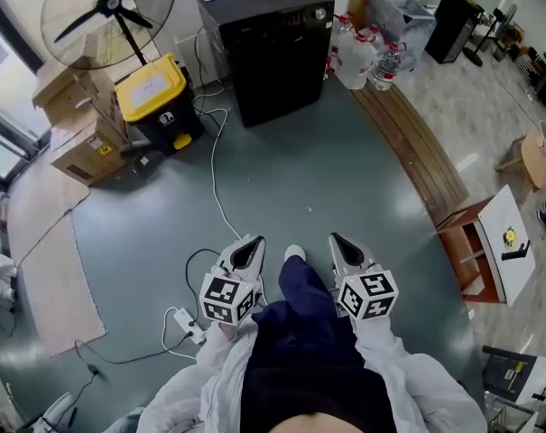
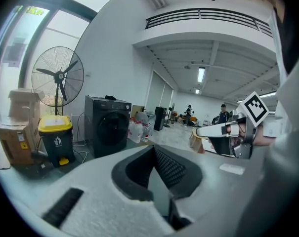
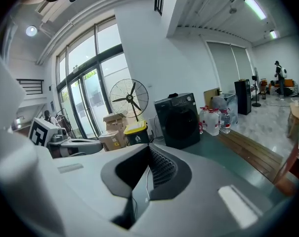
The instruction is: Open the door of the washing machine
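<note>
Person is standing on the grey-green floor (image 1: 282, 188), holding the left gripper (image 1: 248, 246) and right gripper (image 1: 345, 246) side by side near the body. Both are pointing ahead and slightly down. Both are sitting fully closed, pads together, gripping nothing.

The black front-loading washing machine (image 1: 277, 48) is standing well apart, straight ahead across open floor, its front facing the grippers. Its round dark door (image 2: 107, 127) is lying flush and shut. The machine is lining up a little more with the left gripper; neither gripper is clearly nearer. Hinge side: cannot tell.

Left of the machine, a black bin with a yellow lid (image 1: 155, 97) is standing lidded, contents hidden. Brown cardboard boxes (image 1: 78, 124) are sitting closed beyond it.

Judgement: approach is pending, with the door opening itself not yet begun.
</note>
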`<state>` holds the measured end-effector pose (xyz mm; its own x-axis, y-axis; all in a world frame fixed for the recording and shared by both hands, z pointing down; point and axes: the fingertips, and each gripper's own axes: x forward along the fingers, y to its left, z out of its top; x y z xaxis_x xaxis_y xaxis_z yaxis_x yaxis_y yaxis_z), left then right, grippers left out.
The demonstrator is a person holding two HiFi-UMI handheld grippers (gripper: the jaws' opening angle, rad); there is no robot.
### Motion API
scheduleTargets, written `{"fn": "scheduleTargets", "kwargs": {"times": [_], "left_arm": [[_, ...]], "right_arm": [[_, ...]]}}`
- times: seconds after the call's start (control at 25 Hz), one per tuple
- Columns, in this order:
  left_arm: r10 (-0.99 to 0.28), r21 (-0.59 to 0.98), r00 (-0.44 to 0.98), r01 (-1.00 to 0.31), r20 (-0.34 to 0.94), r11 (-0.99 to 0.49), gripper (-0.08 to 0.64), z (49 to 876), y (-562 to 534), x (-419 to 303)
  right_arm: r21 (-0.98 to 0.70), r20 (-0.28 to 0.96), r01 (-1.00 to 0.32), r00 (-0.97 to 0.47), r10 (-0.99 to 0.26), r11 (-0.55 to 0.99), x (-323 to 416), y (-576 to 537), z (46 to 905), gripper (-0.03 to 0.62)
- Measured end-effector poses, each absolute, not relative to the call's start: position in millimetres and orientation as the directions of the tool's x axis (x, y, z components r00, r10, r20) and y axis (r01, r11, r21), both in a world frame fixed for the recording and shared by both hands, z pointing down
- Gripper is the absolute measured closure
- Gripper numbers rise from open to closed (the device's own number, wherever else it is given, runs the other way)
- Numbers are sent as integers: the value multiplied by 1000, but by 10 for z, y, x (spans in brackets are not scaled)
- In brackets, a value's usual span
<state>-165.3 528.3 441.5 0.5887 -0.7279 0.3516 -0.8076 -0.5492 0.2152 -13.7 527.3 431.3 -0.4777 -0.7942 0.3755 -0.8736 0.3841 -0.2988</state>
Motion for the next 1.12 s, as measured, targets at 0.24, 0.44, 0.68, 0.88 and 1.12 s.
{"fn": "scheduleTargets", "kwargs": {"times": [0.24,0.44,0.68,0.88,1.12], "left_arm": [[-746,194,584,-811,320,-552,560,4217,4199,-1639],[-760,203,577,-817,299,-540,560,4155,3465,-1584],[-760,223,579,-815,295,-534,560,4220,3045,-1465],[-727,234,607,-795,320,-560,560,4291,2885,-1341],[-734,241,592,-806,332,-541,560,4403,2446,-1388]], "right_arm": [[-292,358,-866,-493,-793,407,-102,4214,4236,583],[-294,344,-865,-493,-799,407,-13,3464,4165,583],[-288,325,-860,-502,-802,422,53,3015,4112,583],[-305,338,-863,-493,-802,402,77,2904,4200,583],[-319,378,-871,-478,-793,372,77,2653,4389,583]]}}
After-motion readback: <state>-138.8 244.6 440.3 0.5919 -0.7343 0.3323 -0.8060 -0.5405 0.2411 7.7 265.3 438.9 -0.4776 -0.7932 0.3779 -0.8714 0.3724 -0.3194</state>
